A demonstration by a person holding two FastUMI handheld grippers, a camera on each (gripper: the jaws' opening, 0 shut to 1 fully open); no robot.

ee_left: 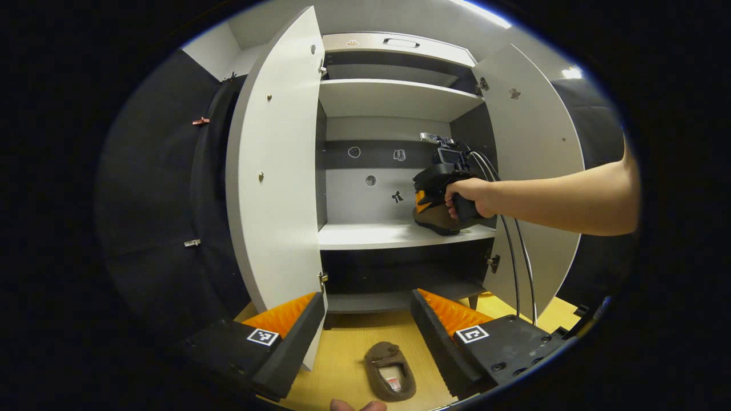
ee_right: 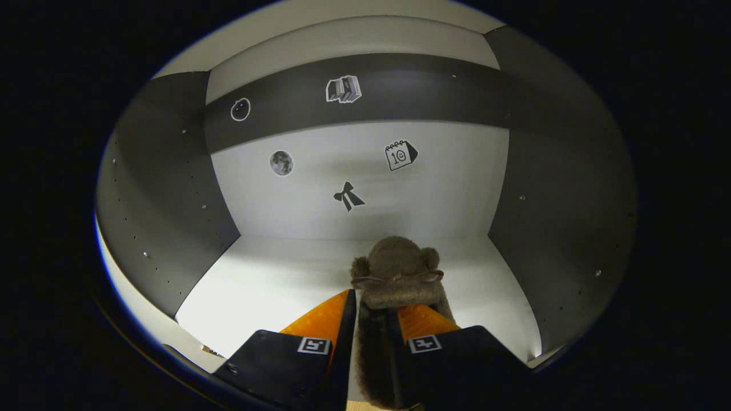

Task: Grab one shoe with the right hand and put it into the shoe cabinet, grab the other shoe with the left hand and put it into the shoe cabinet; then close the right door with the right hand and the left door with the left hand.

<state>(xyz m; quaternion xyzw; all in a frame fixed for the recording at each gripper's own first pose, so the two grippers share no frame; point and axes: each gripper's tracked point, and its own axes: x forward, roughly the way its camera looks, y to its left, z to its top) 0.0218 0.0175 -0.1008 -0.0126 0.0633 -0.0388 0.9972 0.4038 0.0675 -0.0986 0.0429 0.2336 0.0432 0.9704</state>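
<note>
In the right gripper view, my right gripper (ee_right: 374, 305) is shut on the rim of a brown fuzzy shoe (ee_right: 397, 271), whose toe points at the cabinet's back wall over the white middle shelf (ee_right: 274, 285). The left gripper view has this same shoe (ee_left: 435, 220) at the right end of the shelf (ee_left: 365, 235), under the right gripper (ee_left: 442, 180) and the hand holding it. The other brown shoe (ee_left: 390, 371) lies on the wooden floor in front of the cabinet. My left gripper (ee_left: 368, 322) hangs open just above and before it, touching nothing.
Both cabinet doors stand open: the left door (ee_left: 274, 171) and the right door (ee_left: 537, 142). An upper shelf (ee_left: 394, 97) is bare. Cables (ee_left: 514, 257) trail down from the right gripper. The forearm (ee_left: 559, 197) crosses in front of the right door.
</note>
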